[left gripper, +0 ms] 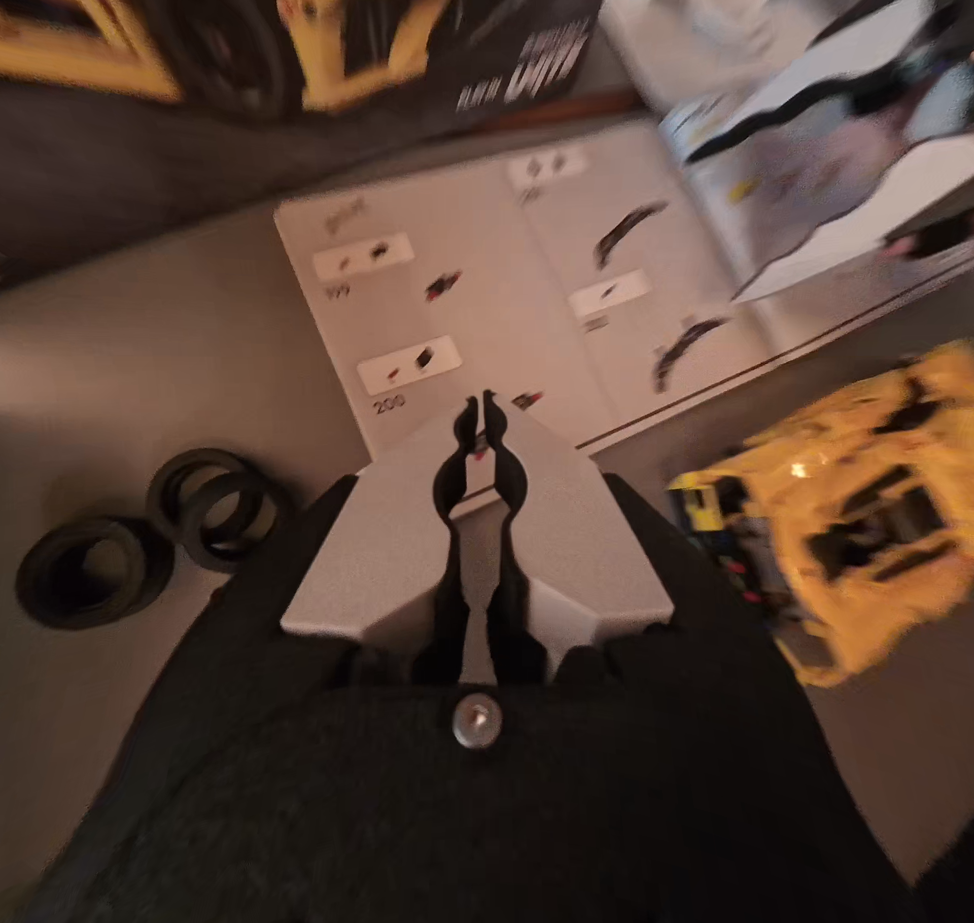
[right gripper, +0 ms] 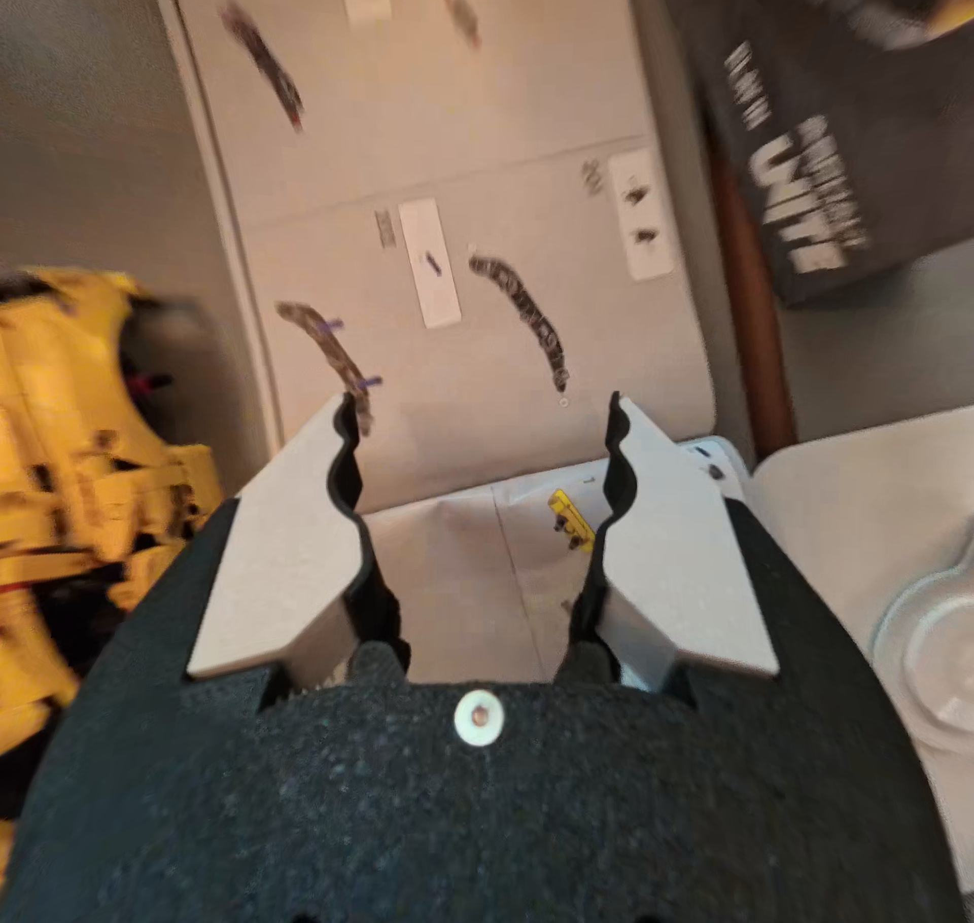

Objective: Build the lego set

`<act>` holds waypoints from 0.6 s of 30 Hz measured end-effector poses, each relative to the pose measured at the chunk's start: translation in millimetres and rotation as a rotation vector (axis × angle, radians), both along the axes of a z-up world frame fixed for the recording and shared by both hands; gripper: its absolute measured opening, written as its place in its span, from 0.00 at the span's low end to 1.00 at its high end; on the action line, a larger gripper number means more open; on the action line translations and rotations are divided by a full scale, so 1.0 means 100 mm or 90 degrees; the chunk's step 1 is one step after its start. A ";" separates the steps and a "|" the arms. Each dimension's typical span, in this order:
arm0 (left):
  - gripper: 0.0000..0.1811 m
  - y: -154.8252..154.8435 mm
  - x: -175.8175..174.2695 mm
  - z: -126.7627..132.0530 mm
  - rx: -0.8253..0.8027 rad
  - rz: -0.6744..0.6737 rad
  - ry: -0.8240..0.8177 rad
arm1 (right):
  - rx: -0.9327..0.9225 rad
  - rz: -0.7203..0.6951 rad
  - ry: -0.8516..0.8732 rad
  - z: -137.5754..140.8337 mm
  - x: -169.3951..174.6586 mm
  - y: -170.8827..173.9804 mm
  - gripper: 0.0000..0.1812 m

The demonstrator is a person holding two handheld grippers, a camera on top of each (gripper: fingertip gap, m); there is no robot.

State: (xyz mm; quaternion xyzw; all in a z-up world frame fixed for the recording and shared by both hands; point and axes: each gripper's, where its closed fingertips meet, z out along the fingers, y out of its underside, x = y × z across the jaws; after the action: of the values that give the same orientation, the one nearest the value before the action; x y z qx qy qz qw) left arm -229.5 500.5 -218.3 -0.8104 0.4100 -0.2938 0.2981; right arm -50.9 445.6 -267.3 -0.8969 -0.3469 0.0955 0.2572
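The open instruction booklet (left gripper: 474, 276) lies on the grey table, and it also shows in the right wrist view (right gripper: 448, 213). A partly built yellow Lego vehicle (left gripper: 843, 508) stands to the right of the booklet; in the right wrist view it is at the left (right gripper: 79, 450). My left gripper (left gripper: 480, 401) hovers over the booklet's near edge, shut on a small dark piece with a red end (left gripper: 479, 447). My right gripper (right gripper: 479, 401) is open and empty above the booklet. Below it a yellow beam with dark pins (right gripper: 572, 521) shows on a white sheet; I cannot tell whether it is real or printed.
Three black tyres (left gripper: 221, 508) lie left of my left gripper. The dark set box (left gripper: 316, 28) stands behind the booklet and shows at the upper right in the right wrist view (right gripper: 822, 133). A white tray (right gripper: 843, 502) with clear plastic (right gripper: 938, 634) is at the right.
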 end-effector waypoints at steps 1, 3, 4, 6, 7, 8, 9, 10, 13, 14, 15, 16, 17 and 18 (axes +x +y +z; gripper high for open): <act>0.01 -0.07 -0.02 0.22 0.013 0.008 -0.047 | 0.040 -0.029 0.045 0.25 -0.01 -0.01 0.52; 0.03 -0.22 -0.08 0.53 0.032 0.034 -0.130 | 0.144 -0.094 0.122 0.81 -0.03 -0.15 0.52; 0.03 -0.31 -0.10 0.61 0.033 0.047 -0.167 | 0.195 -0.149 0.128 1.04 0.03 -0.27 0.52; 0.03 -0.51 -0.10 0.62 0.021 0.073 -0.231 | 0.254 -0.230 0.154 1.33 0.06 -0.69 0.53; 0.03 -0.61 -0.10 0.57 0.013 0.085 -0.253 | 0.280 -0.288 0.177 1.39 0.09 -0.93 0.52; 0.03 -0.71 -0.09 0.50 0.009 0.095 -0.266 | 0.293 -0.350 0.205 1.39 0.11 -1.17 0.51; 0.03 -0.82 -0.07 0.44 0.006 0.098 -0.274 | 0.298 -0.399 0.247 1.36 0.08 -1.42 0.52; 0.03 -0.92 -0.05 0.38 0.003 0.096 -0.281 | 0.316 -0.431 0.303 1.34 -0.01 -1.62 0.52; 0.03 -1.16 0.03 0.35 -0.005 0.087 -0.301 | 0.377 -0.473 0.383 1.21 -0.26 -1.99 0.50; 0.03 -1.21 0.08 0.37 -0.007 0.079 -0.309 | 0.388 -0.472 0.376 1.16 -0.31 -2.01 0.50; 0.03 -1.26 0.14 0.39 -0.006 0.063 -0.305 | 0.399 -0.467 0.368 1.13 -0.34 -1.98 0.50; 0.03 -1.27 0.18 0.41 0.003 0.048 -0.291 | 0.412 -0.458 0.360 1.12 -0.34 -1.92 0.48; 0.03 -1.26 0.21 0.45 0.020 0.041 -0.275 | 0.406 -0.462 0.348 1.09 -0.30 -1.83 0.49; 0.03 -1.23 0.21 0.49 0.037 0.035 -0.262 | 0.382 -0.456 0.344 1.06 -0.30 -1.75 0.51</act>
State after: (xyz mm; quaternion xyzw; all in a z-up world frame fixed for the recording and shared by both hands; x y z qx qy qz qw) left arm -208.5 377.4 -168.9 -0.7351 0.3263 -0.4329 0.4071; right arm -81.1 270.8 -161.0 -0.7895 0.0467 0.1257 0.5989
